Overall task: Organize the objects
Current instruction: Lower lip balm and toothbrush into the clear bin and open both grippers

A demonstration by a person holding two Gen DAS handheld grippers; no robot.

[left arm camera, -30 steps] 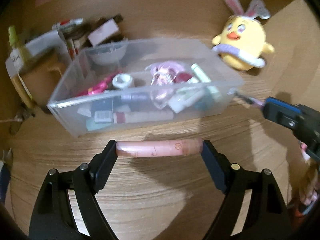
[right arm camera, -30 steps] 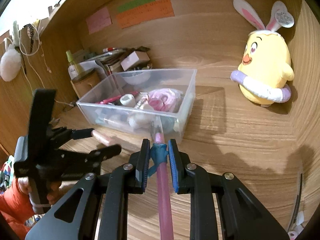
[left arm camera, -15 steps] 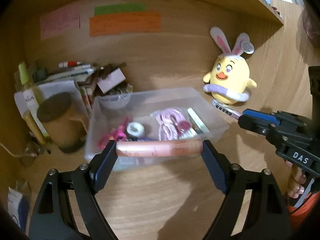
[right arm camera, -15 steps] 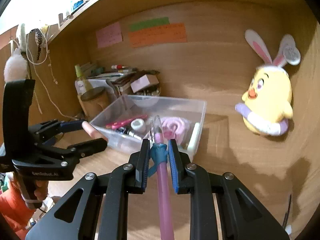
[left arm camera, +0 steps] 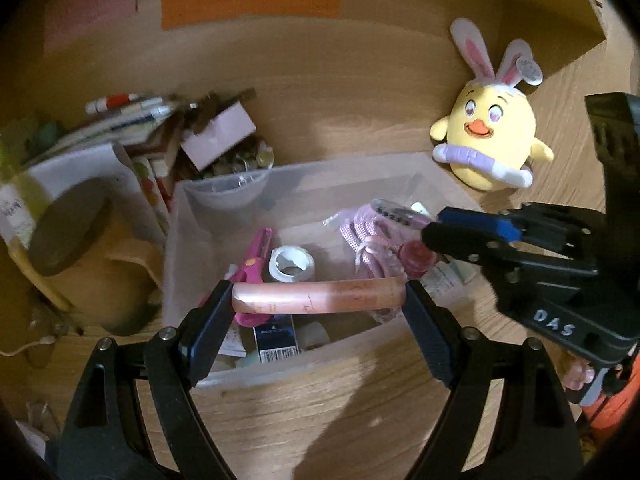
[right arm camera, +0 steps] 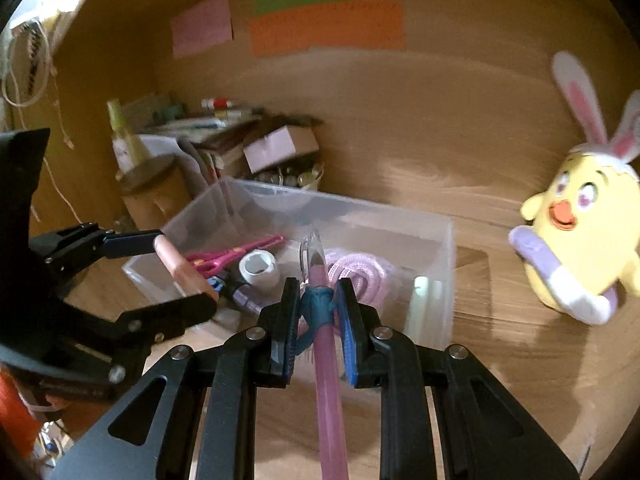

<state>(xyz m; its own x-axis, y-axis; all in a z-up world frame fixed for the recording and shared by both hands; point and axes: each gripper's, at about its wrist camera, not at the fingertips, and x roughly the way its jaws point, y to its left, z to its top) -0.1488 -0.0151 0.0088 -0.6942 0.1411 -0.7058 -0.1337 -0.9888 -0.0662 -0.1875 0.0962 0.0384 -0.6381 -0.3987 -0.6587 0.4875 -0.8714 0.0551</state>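
Both my loads have moved from short of the bin (left arm camera: 400, 168) to over it: left fingers (left arm camera: 320, 300) grasping the pink tube (left arm camera: 320, 299) endwise, right fingers (right arm camera: 318, 304) clenched on what looks like a pink pen (right arm camera: 326, 360). Release comes next.

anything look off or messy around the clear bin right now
Nothing is spilled or broken. The pile behind the clear bin is untidy: a pink box sits tilted on the stacked books. The left tool holds a pink tube endwise, and the right tool holds a pink razor.
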